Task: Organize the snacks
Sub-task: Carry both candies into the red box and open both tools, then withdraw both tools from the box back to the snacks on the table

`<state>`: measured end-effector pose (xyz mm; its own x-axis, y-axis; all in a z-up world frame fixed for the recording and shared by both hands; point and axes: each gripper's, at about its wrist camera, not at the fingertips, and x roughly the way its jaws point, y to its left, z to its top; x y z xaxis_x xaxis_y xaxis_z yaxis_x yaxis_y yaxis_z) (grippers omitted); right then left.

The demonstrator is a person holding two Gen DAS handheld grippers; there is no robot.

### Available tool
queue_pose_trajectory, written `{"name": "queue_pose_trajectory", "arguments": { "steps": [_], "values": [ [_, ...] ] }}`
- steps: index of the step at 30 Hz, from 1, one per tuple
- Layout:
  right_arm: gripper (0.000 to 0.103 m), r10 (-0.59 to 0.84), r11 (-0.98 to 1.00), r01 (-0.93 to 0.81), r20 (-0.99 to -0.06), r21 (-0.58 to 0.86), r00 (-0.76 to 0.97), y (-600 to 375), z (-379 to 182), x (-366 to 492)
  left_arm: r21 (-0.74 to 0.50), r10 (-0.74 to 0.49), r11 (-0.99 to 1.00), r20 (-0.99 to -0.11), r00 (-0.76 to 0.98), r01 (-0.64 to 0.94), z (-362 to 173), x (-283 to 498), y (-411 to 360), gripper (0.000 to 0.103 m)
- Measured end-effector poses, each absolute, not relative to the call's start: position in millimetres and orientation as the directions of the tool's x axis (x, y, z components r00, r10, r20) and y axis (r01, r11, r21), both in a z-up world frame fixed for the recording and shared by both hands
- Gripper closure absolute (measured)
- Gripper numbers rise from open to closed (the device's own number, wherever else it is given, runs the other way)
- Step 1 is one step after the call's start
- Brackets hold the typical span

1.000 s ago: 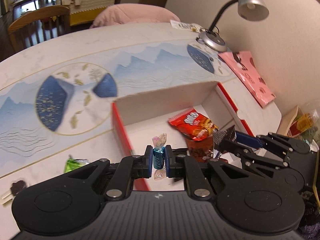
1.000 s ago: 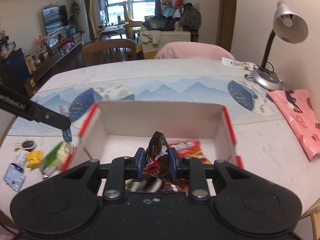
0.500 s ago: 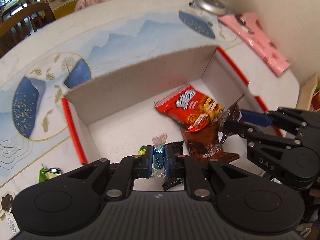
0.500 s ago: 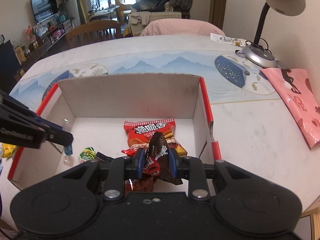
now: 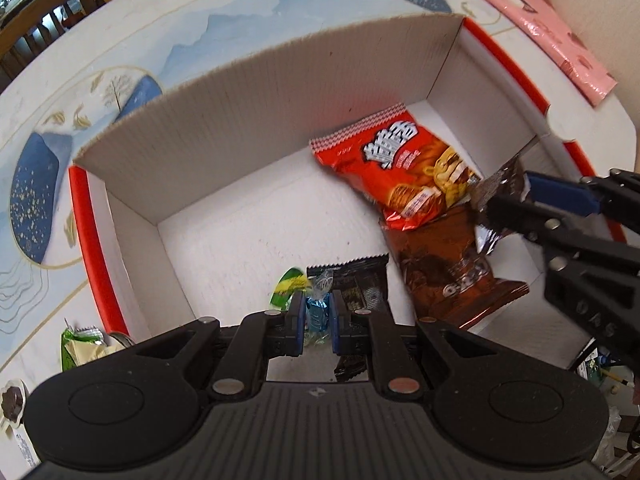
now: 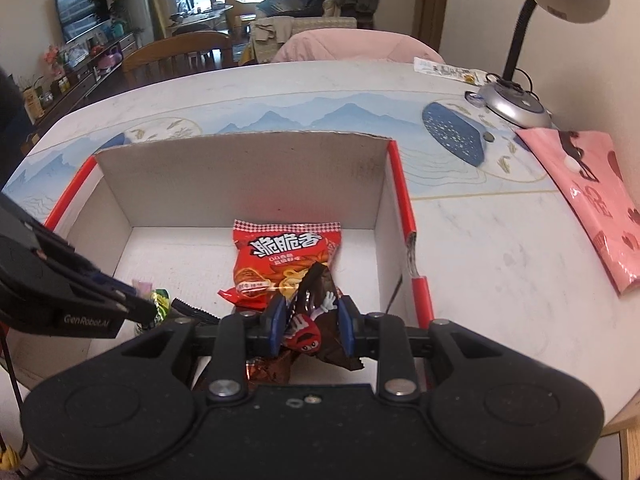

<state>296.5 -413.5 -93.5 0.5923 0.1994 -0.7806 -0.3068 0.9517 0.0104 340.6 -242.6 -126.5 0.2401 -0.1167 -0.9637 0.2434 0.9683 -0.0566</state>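
Left gripper (image 5: 317, 320) pinched tight on a blue-wrapped candy (image 5: 317, 312), low inside the cardboard box (image 5: 256, 92) by its near left wall. Right gripper (image 6: 311, 326) clamped on a brown chocolate bag (image 6: 316, 312), inside the box near its right wall, over the red snack bag (image 6: 286, 256).

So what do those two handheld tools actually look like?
Both are matte black plastic. The left tool and the right tool each have two blue-padded fingers on hinged bars with silver rivets and round ribbed bodies. White lettering marks the left tool's side. No cables, hands or sleeves show.

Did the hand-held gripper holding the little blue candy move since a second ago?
Yes. The left hand-held gripper, shut on the small blue-wrapped candy, came over the red-edged cardboard box's rim and down inside, toward its floor.
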Motion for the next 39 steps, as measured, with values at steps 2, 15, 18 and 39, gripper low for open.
{"name": "queue_pose_trajectory", "arguments": {
  "steps": [2, 15, 18, 39],
  "values": [
    [0.077, 0.195, 0.954, -0.299, -0.781, 0.011, 0.593, -415.5, -94.0, 296.2, -0.063, -0.123, 0.969, -0.962, 0.243, 0.24, -126.6, 339.3, -240.6, 0.091],
    [0.074, 0.193, 0.967, -0.252, -0.757, 0.039, 0.624, -428.0, -82.7, 280.4, -0.118, -0.177, 0.97, -0.941, 0.289, 0.212, -107.9, 321.7, -221.5, 0.074],
    [0.074, 0.208, 0.966, -0.25, -0.745, 0.057, 0.633, -426.6, -74.5, 272.7, -0.14, -0.203, 0.967, -0.928, 0.311, 0.215, -97.1, 313.3, -215.4, 0.072],
    [0.03, 0.295, 0.948, -0.301, -0.64, 0.104, 0.71, -367.0, -25.1, 212.5, -0.173, -0.238, 0.971, -0.801, 0.549, 0.168, -24.8, 234.0, -125.2, 0.037]
  ]
}}
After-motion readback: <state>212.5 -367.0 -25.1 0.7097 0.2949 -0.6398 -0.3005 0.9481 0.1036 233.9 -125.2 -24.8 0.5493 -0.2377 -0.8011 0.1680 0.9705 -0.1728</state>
